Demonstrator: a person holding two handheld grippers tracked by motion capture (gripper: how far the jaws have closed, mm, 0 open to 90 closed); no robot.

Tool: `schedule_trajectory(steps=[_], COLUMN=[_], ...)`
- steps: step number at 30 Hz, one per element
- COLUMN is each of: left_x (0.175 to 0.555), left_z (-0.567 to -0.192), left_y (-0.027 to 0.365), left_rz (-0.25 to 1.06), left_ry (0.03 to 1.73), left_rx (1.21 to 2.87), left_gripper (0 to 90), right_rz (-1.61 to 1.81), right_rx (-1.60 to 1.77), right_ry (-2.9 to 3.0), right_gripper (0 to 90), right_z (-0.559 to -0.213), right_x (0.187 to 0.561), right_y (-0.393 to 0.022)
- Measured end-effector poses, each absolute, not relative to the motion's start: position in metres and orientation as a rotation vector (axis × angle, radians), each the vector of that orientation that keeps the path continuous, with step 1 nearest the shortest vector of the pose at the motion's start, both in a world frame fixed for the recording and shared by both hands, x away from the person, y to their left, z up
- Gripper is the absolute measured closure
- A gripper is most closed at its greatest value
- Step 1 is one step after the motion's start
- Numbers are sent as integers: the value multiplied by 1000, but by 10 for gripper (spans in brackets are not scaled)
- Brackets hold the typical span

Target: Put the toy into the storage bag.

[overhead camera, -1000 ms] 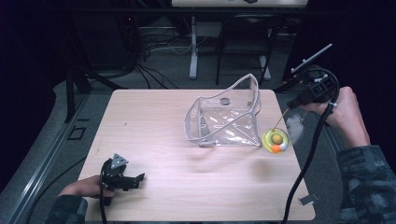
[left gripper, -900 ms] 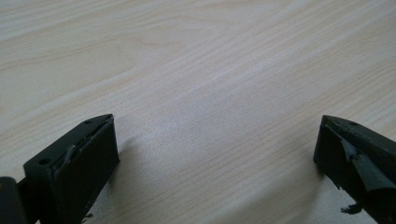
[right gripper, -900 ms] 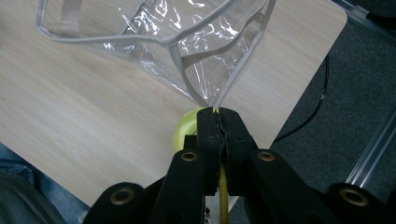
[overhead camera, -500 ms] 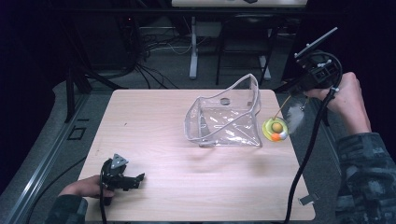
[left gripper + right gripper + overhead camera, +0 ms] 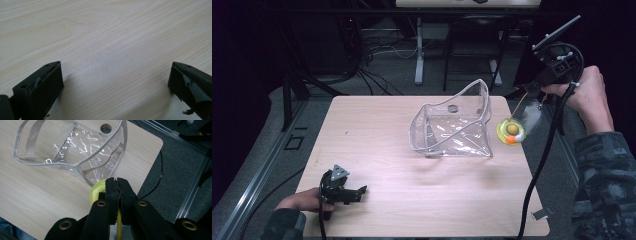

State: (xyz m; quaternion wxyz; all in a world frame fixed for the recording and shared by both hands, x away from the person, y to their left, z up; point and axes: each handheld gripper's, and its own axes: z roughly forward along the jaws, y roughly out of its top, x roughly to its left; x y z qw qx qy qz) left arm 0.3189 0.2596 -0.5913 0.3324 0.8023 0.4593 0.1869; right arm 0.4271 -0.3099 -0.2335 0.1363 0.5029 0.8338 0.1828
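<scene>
Yellow toy held up just beside the clear bag

Right gripper (image 5: 117, 185) clenched on the yellow toy (image 5: 511, 132), off the surface (image 5: 377, 130), right of the clear bag (image 5: 454, 125); left gripper (image 5: 354, 192) released, well apart from the bag.

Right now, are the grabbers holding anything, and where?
The right gripper pinches a yellow ring toy by a thin yellow part near its ring. The left gripper is open and holds nothing.
</scene>
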Motion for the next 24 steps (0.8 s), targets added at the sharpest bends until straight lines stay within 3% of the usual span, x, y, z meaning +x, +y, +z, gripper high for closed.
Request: schedule_trajectory(steps=[24], left_x=[319], left_z=[-591], left_y=[260], left_rz=[488], left_ry=[1200], left_rx=[2096], left_gripper=[0], right_rz=[528], right_rx=[1415], right_ry=[2376], right_gripper=[880], right_z=[-199], right_x=[432], right_y=[-297])
